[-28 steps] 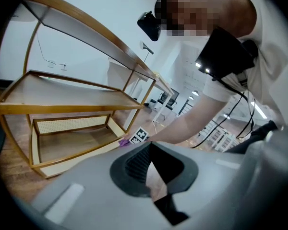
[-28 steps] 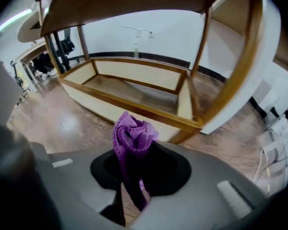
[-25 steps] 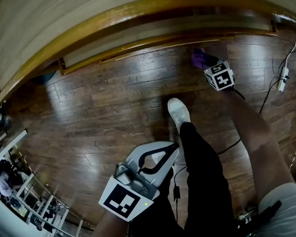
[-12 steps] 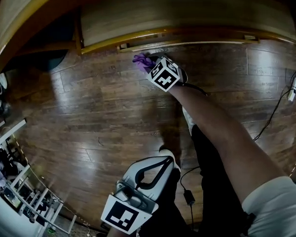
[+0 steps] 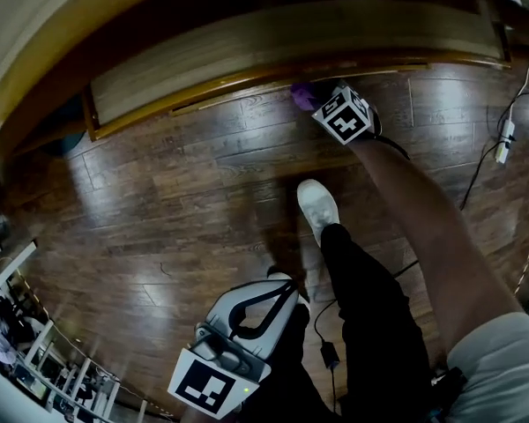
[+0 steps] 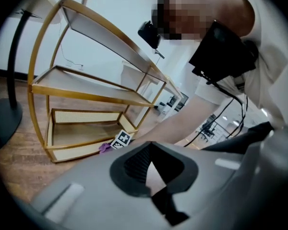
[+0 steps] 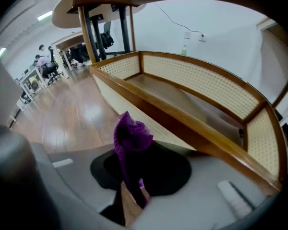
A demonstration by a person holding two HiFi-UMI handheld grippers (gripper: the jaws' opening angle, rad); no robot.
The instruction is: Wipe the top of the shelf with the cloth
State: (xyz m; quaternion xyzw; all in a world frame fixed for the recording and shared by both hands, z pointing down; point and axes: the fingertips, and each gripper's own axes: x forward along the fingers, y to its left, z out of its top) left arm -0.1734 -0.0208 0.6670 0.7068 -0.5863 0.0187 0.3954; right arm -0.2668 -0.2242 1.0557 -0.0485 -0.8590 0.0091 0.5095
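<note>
Glossy dark wood floor [image 5: 185, 192] across the centre, rough knitted cloth [image 7: 129, 135], shelf [image 7: 197, 80] of varnished wood with woven cane panels.

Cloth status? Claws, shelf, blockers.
Right claw shut on purple cloth, low by bottom rail of shelf, not at the top. Left claw shut, empty. Nothing seen between cloth and rail.

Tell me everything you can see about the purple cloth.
The purple cloth is a small, crumpled piece that looks knitted or terry-like. It is pinched between the shut jaws of the right gripper, and its bunched end stands up past them. It is held low, near the wooden floor, close in front of the golden bottom rail of the shelf. Whether it touches the rail cannot be told.
</note>
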